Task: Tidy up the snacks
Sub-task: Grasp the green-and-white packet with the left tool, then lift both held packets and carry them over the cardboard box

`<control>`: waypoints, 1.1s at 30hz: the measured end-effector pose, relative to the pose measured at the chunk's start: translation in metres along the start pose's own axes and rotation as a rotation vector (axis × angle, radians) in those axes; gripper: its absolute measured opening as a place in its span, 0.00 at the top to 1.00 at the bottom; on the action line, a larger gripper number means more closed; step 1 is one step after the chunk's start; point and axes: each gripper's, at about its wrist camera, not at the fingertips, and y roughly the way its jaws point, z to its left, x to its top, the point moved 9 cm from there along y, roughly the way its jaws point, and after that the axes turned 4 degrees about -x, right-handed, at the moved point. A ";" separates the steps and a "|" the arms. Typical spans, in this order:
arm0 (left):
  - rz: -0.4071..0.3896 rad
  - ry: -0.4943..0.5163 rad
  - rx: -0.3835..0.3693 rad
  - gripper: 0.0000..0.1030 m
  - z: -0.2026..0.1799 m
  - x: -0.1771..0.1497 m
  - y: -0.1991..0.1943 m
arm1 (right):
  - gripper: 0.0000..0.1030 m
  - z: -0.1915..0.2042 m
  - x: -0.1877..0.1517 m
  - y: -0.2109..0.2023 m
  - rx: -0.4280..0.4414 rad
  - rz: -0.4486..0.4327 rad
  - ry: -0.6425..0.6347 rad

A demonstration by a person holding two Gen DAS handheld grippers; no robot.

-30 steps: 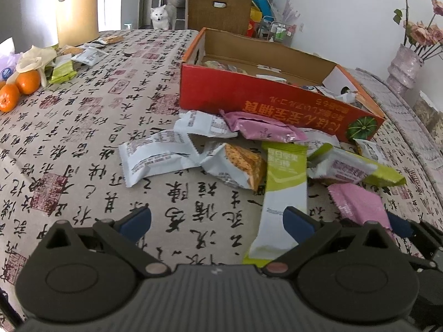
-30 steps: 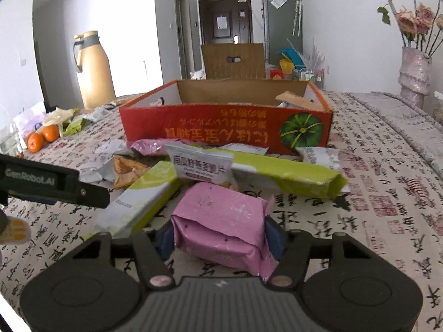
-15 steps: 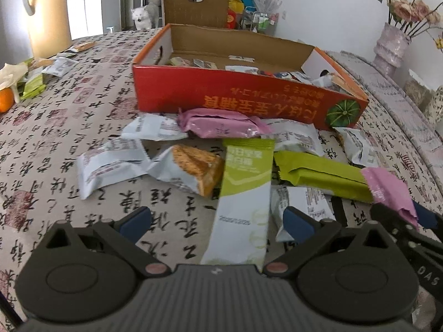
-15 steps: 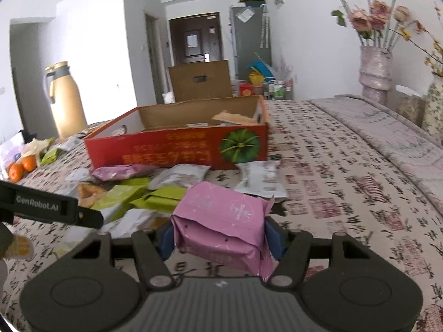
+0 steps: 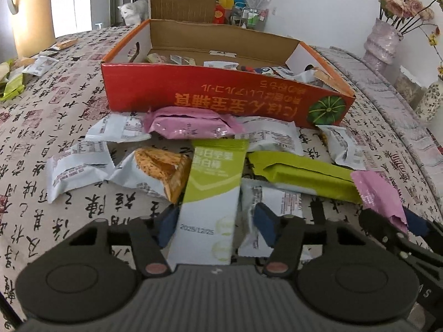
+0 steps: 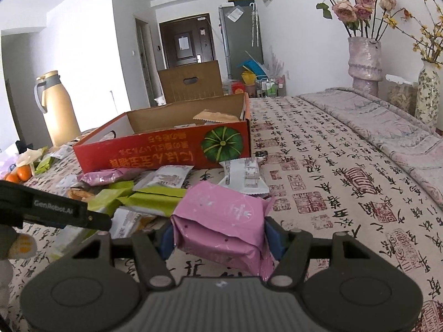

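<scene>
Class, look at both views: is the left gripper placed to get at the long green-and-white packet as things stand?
Probably yes. The left gripper has just been closing, and the green-and-white packet lies between its fingers with nothing on top. The right gripper, holding a pink packet, is off to the side.

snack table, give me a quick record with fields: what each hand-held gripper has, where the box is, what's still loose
left hand-held gripper: jaws have just been closing around the green-and-white snack bar; right pad not yet touching
right hand-held gripper: shut on a pink snack packet
box: red cardboard box, open, behind the pile, some snacks inside
loose on tablecloth: white packets, another pink packet, green bar
</scene>
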 end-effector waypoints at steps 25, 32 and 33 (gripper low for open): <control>-0.091 0.054 -0.032 0.65 -0.007 0.002 -0.028 | 0.38 0.008 0.002 -0.011 0.010 -0.017 -0.013; -0.134 0.077 -0.045 0.65 -0.012 0.004 -0.044 | 0.38 0.012 0.004 -0.016 0.014 -0.027 -0.022; -0.141 0.079 -0.048 0.65 -0.013 0.004 -0.047 | 0.38 0.012 0.004 -0.016 0.014 -0.028 -0.022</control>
